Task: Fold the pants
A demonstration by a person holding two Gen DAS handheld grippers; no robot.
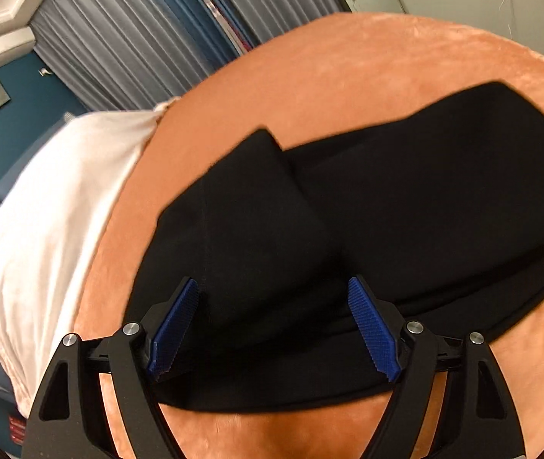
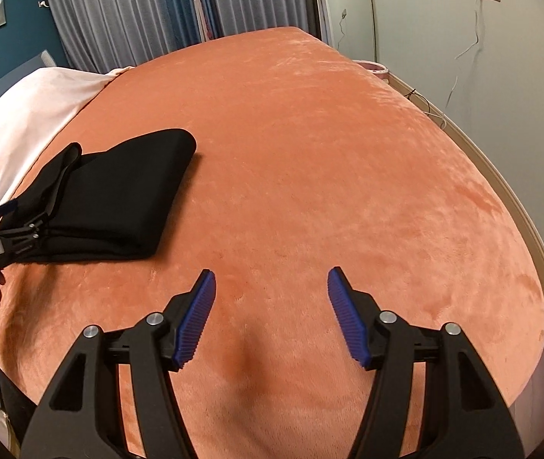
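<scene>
Both tongs I see spread and holding nothing: my left gripper [image 1: 272, 287] hangs over the near end of the folded black pants [image 1: 386, 206], my right gripper [image 2: 272, 277] over bare orange bedspread [image 2: 329, 153], the pants further left. Beyond, grey curtains [image 2: 126, 11].

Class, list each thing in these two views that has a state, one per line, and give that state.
Black pants: folded into a layered stack, lying on the bed.
Left tongs: open, over the pants, gripping nothing.
Right tongs: open, empty, above bare blanket.
Orange blanket: spread flat.
Curtains: drawn closed.
</scene>
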